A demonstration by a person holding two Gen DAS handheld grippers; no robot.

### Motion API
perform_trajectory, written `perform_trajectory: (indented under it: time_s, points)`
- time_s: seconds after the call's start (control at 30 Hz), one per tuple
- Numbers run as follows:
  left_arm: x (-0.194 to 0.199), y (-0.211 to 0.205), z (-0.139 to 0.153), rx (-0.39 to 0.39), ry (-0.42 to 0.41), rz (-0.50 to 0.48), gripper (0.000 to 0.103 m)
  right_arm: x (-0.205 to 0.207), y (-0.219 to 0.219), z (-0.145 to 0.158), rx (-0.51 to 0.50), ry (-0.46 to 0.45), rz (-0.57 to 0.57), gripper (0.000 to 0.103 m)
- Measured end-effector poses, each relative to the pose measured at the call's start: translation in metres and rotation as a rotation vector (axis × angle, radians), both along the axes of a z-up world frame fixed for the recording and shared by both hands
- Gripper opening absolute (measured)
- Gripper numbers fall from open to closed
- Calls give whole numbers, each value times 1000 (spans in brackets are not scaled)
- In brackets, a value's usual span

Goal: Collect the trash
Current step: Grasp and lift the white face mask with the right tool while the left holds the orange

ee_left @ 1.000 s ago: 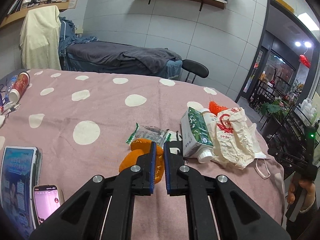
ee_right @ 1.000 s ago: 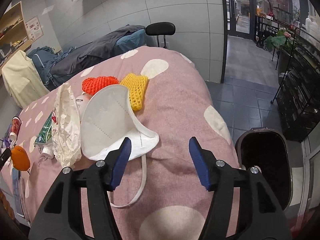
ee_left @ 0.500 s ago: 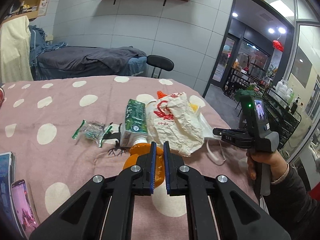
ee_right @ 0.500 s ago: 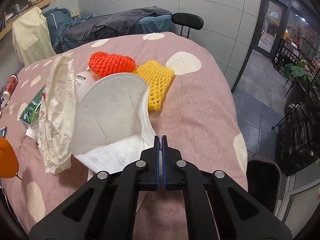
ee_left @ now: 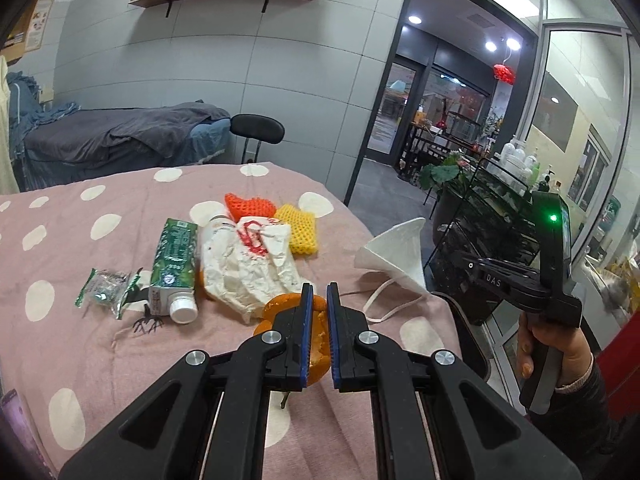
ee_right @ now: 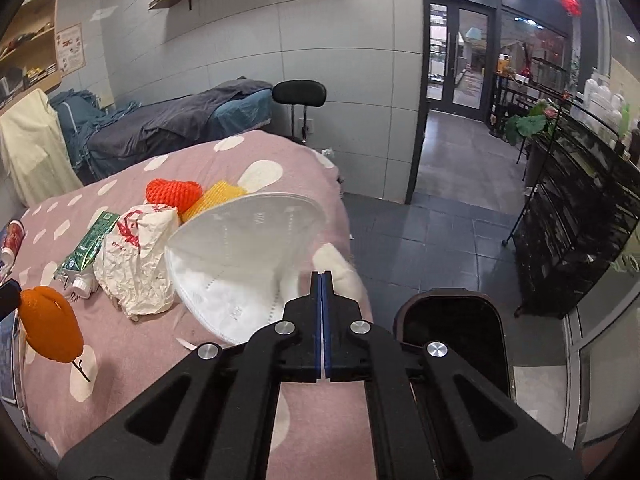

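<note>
Figure. Trash collection at a counter point(ee_left: 60, 240) covered with a pink dotted cloth; items are listed left to right, with places given relative to the crumpled paper bag point(ee_left: 248, 268).

Left of the bag lie a small green-and-clear wrapper point(ee_left: 106, 286) and a green carton point(ee_left: 174, 260), the carton touching the bag. Behind the bag sit an orange-red foam net point(ee_left: 248, 204) and a yellow foam net point(ee_left: 298, 226). In front of the bag, the left hand-held gripper point(ee_left: 318, 320) is closed narrowly on a piece of orange peel point(ee_left: 280, 308), held clear of the cloth in the right wrist view point(ee_right: 50, 324). Right of the bag, at the counter's edge, the right hand-held gripper point(ee_right: 322, 280) is pinched shut on the rim of a white face mask point(ee_right: 244, 256), which is lifted, with an ear loop point(ee_left: 390, 300) trailing toward the cloth. Further right and below the edge stands a dark trash bin point(ee_right: 452, 328), its mouth open.

Risks, as judged: the mask is held by a thin edge only, so a swing toward the bin may let it slip out and fall to the floor. The trailing loop may catch on the cloth. The peel is curved and probably soft; a tighter squeeze may tear it, and a looser one may drop it short of the bin. Both tools converge on one bin and may collide.
</note>
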State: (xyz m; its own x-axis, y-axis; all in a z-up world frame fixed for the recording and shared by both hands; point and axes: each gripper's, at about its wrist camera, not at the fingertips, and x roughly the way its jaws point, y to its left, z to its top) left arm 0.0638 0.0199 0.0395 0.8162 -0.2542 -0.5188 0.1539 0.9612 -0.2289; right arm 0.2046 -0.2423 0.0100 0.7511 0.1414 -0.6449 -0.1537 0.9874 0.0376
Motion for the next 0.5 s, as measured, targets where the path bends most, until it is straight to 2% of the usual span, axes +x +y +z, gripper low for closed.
perform_trajectory:
  time_s: [0.13, 0.23, 0.3, 0.33, 0.37, 0.4, 0.43, 0.47, 0.5]
  points:
    - [3, -21, 4, 20, -22, -56, 8, -12, -32, -2, 27, 8, -52, 1]
    - [6, -27, 3, -1, -17, -86, 8, -12, -38, -8, 49, 14, -31, 1]
    - [8, -31, 4, -5, -12, -93, 8, -6, -38, -14, 103, 36, 5, 3]
    - [9, -32, 3, 0, -12, -92, 8, 1, -32, -19, 126, 54, 27, 11]
    - [9, -34, 3, 1, -10, -93, 8, 7, -28, -22, 140, 73, 46, 27]
    - [9, -35, 3, 2, -8, -96, 8, 12, -22, -26, 139, 80, 56, 39]
    - [8, -36, 3, 5, -7, -97, 8, 16, -13, -29, 130, 78, 65, 63]
    - [9, -38, 4, 13, -9, -98, 8, 19, -6, -31, 122, 69, 77, 70]
    - [9, -39, 5, 20, -11, -97, 8, 23, 1, -32, 119, 61, 96, 70]
